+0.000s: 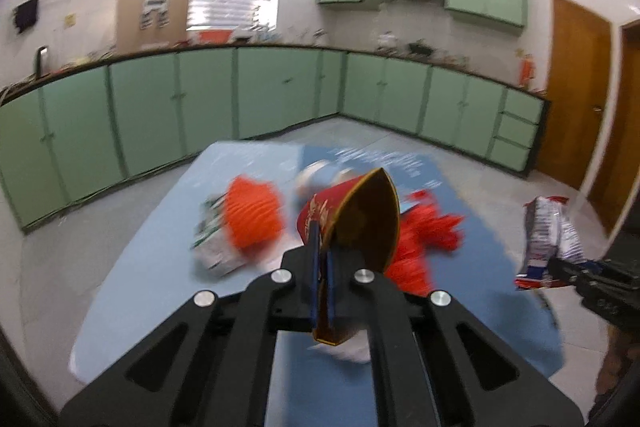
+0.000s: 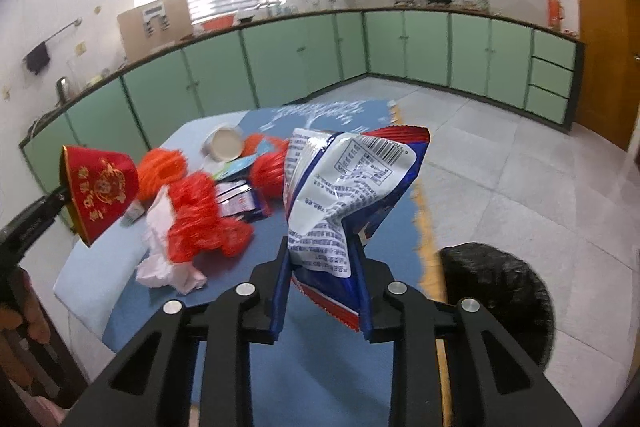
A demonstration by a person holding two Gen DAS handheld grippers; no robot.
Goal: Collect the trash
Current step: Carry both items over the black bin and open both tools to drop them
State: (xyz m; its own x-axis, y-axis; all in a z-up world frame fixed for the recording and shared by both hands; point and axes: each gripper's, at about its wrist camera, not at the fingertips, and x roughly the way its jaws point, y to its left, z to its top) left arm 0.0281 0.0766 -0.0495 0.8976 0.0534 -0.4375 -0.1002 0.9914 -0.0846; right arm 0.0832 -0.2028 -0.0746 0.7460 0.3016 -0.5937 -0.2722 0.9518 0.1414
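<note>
My left gripper [image 1: 322, 269] is shut on a flattened red paper cup [image 1: 356, 219] with gold print, held above the blue table [image 1: 160, 259]. The cup also shows at the left of the right wrist view [image 2: 100, 187]. My right gripper [image 2: 322, 267] is shut on a crumpled white and blue snack bag [image 2: 340, 187], held above the table's right side. The bag shows at the right of the left wrist view [image 1: 548, 239]. On the table lie orange-red net wrappers [image 2: 200, 215], crumpled white tissue [image 2: 160, 267], a white round lid [image 2: 226, 147] and small wrappers [image 2: 240, 203].
A black-lined trash bin [image 2: 496, 299] stands on the tiled floor right of the table. Green cabinets [image 2: 280, 59] line the walls behind. A wooden door [image 2: 600, 27] is at the far right. A hand [image 2: 28, 323] holds the left gripper at the left edge.
</note>
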